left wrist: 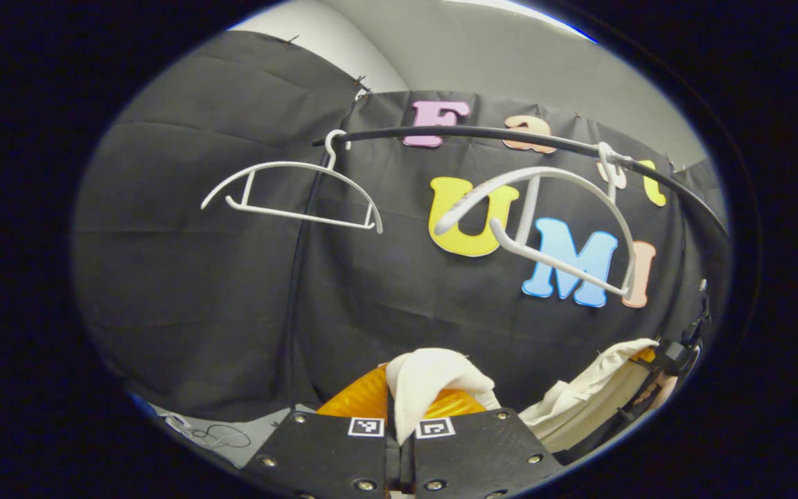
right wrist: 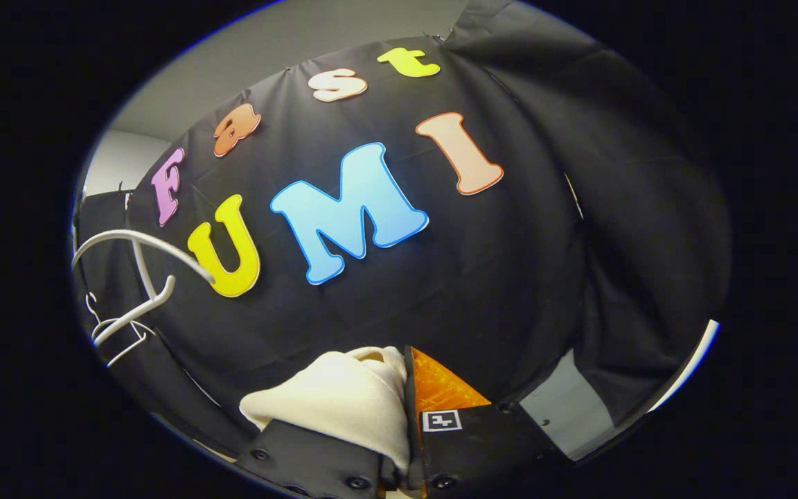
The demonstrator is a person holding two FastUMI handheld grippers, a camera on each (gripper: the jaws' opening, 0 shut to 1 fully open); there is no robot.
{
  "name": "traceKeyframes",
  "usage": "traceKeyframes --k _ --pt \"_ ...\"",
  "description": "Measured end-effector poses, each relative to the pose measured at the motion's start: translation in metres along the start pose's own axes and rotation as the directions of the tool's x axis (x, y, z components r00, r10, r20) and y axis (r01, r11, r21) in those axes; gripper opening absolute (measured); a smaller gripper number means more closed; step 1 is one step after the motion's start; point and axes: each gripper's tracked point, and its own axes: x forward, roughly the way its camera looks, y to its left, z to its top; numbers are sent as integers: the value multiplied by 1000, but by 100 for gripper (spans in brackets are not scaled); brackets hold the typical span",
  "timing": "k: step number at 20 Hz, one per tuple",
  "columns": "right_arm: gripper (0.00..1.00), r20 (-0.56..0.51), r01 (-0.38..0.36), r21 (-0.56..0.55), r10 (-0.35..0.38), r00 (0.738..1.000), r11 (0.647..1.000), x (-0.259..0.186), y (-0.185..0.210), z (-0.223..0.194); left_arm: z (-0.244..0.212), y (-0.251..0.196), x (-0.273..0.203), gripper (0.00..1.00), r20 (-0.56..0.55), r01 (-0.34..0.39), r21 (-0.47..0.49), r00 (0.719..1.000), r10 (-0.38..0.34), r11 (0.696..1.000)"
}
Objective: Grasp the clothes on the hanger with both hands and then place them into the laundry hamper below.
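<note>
we saw left gripper [left wrist: 400, 414] jaws pressed together, pinching fold of cream clothes [left wrist: 427, 381] bunched just above fingertips. right gripper [right wrist: 406, 423] jaws likewise clamped on clothes [right wrist: 343, 398], cloth draped over one finger. above left jaws, two white hangers [left wrist: 295, 190] [left wrist: 544, 222] hung bare on black rail [left wrist: 510, 135]. we could not make out hamper or its contents.

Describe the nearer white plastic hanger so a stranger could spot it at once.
Follow the curved black rail across the booth. Two bare white plastic hangers hang from it; the nearer hanger sits rightward in the left gripper view, larger and twisted sideways, unlike the flat-on farther hanger.
</note>
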Motion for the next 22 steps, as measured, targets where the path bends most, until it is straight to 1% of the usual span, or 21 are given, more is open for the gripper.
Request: traceKeyframes --k 2,5,6,9,14,18,22 --pt "10 -6 19 -21 -19 1000 1000 -29 -3 -9 -6 0 -19 0 -14 35 18 999 -34 999" --pt "10 -8 51 -49 -52 999 997 -80 -6 -21 -7 5 -52 2 -37 117 41 993 -115 992" --pt "11 -8 60 -64 -61 998 996 -98 -5 -24 -7 6 -62 1 -45 145 45 989 -143 988" --pt "11 10 81 -106 -80 997 991 -154 4 -32 -8 8 -92 1 -61 227 43 973 -224 973" --pt "11 45 87 -141 -81 996 986 -233 31 -45 -12 21 -135 2 -74 344 64 938 -339 937" --pt "10 40 57 -157 -52 998 986 -280 66 -63 -5 48 -163 2 -77 399 90 916 -393 913" --pt "10 -27 -16 -213 10 1000 977 -311 101 -88 1 60 -165 0 -84 437 94 899 -431 894"
